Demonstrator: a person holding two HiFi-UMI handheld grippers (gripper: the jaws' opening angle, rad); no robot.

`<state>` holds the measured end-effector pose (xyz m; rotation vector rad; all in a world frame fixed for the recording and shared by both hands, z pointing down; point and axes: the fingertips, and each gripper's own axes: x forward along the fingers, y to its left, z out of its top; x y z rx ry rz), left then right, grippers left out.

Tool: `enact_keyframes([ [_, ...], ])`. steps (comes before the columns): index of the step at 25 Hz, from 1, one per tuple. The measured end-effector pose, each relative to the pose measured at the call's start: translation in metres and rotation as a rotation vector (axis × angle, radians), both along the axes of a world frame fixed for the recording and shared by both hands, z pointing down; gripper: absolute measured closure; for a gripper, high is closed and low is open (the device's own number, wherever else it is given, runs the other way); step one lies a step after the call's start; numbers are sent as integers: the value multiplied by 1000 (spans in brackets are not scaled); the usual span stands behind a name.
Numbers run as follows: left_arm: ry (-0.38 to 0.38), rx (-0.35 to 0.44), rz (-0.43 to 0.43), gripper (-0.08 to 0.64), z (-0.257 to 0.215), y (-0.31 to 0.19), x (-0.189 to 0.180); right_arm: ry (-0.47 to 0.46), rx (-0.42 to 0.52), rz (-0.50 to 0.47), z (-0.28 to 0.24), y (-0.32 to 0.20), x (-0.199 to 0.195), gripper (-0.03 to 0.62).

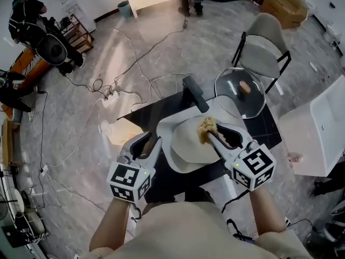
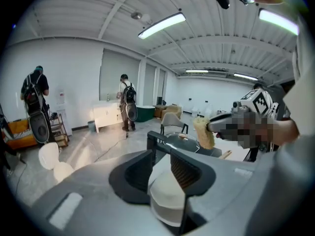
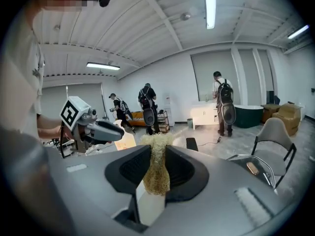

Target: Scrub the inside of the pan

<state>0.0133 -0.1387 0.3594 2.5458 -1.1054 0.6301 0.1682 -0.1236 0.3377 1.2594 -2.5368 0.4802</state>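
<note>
The right tongs [image 1: 211, 136] clench a scourer [image 1: 205, 127] above the pan [image 1: 186, 151], poised to scrub inside. The left tongs [image 1: 147, 143] gape at its rim, probably to steady it.

Lid [image 1: 240, 92] beside pan [image 1: 186, 147], on table [image 1: 153, 113]

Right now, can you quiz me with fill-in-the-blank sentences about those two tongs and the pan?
1. The right tongs hold the yellow scrubber over the ____.
2. The left tongs stand ____, near the pan's rim.
3. The glass lid lies on the ____, beside the pan.
Missing words: pan, open, table.
</note>
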Motion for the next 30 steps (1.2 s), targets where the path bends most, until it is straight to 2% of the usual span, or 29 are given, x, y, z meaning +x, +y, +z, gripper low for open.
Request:
enact_keyframes([
  [5,-8,-146,-39,426,56,-5,13,82,-102,-124,58,-9,-12,491],
  [8,24,-265,-96,425,91,-6,13,135,-159,-189,88,-13,-23,491],
  [11,64,-378,-163,420,129,-4,13,151,-211,-235,116,-14,-30,489],
  [15,63,-487,-228,420,179,0,6,168,-266,-291,150,-15,-41,489],
  [25,74,-679,-284,419,246,14,11,258,-379,-428,228,-11,-62,486],
  [30,99,-737,-378,420,265,17,6,293,-479,-587,267,5,-74,488],
])
